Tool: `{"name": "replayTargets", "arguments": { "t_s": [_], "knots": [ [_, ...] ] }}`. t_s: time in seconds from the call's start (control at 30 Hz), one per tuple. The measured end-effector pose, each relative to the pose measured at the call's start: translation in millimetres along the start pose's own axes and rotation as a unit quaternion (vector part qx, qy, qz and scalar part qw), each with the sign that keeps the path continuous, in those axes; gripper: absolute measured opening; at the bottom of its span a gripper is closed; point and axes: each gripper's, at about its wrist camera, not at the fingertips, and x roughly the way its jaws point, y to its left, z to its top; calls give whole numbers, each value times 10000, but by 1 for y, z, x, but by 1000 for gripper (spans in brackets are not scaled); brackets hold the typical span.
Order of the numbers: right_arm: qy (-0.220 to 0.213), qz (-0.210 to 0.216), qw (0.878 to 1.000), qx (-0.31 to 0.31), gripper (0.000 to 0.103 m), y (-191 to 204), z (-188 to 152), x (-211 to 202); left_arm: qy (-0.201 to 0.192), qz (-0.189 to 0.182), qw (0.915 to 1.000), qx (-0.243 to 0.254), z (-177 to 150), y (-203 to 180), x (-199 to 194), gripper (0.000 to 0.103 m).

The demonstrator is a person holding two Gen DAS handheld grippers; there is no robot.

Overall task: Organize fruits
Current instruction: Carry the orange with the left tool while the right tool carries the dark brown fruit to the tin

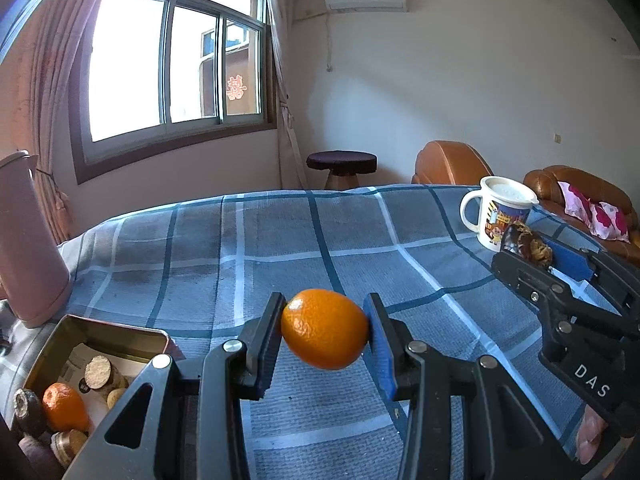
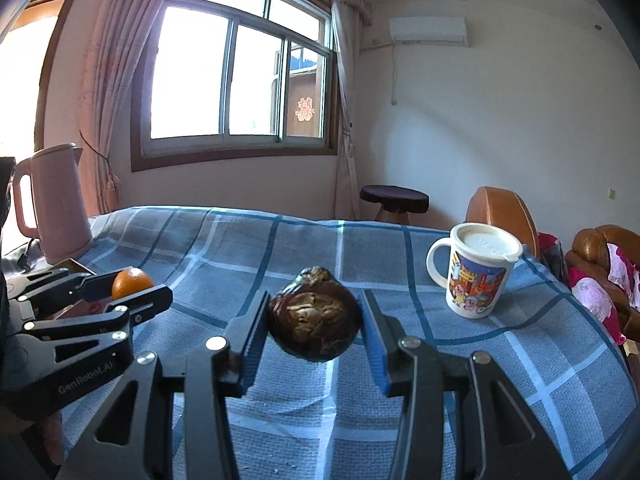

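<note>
Both grippers loaded above the checked bench cloth

Readable markings: "DAS" on the right gripper (image 1: 532, 258), "GenRobot.AI" on the left gripper (image 2: 120, 294). Left fingers (image 1: 266, 336) pinch a smooth, glossy orange (image 1: 324, 329); right fingers (image 2: 252, 340) pinch a dark brown, wrinkled, cracked round fruit (image 2: 314, 326). Both hang above the blue plaid woven cloth (image 1: 200, 248), with a metal tin (image 1: 80, 324) of fruit at lower left

Pink kettle (image 1: 28, 240) cut by left edge in left wrist view. Tin box (image 1: 100, 332) near left partly behind left tool (image 1: 324, 330); round things inside too unclear to name. Sofa (image 2: 600, 248) cut at right edge. Dark fruit (image 2: 314, 326) kind unclear.
</note>
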Motion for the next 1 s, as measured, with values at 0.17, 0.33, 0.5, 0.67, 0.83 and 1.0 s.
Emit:
{"name": "replayTargets", "arguments": {
  "t_s": [0.17,0.33,0.5,0.67,0.83,1.0],
  "knots": [
    [-111,0,9999,-37,47,3,0,-6,-93,27,10000,-3,-1,1,-5,42],
    [-253,-18,9995,-162,46,9,0,-12,-190,80,9998,62,-3,0,-13,42],
    [-327,-26,9992,-234,47,12,0,-15,-249,96,9996,114,-4,-2,-18,42],
    [-382,0,9989,-259,47,13,-2,-18,-238,95,9996,94,-6,1,-22,42],
    [-403,38,9985,-374,47,20,-2,-22,-238,93,9996,85,-8,2,-26,42],
    [-394,45,9980,-495,47,27,-3,-24,-406,95,9991,104,-12,3,-37,42]
  ]
}}
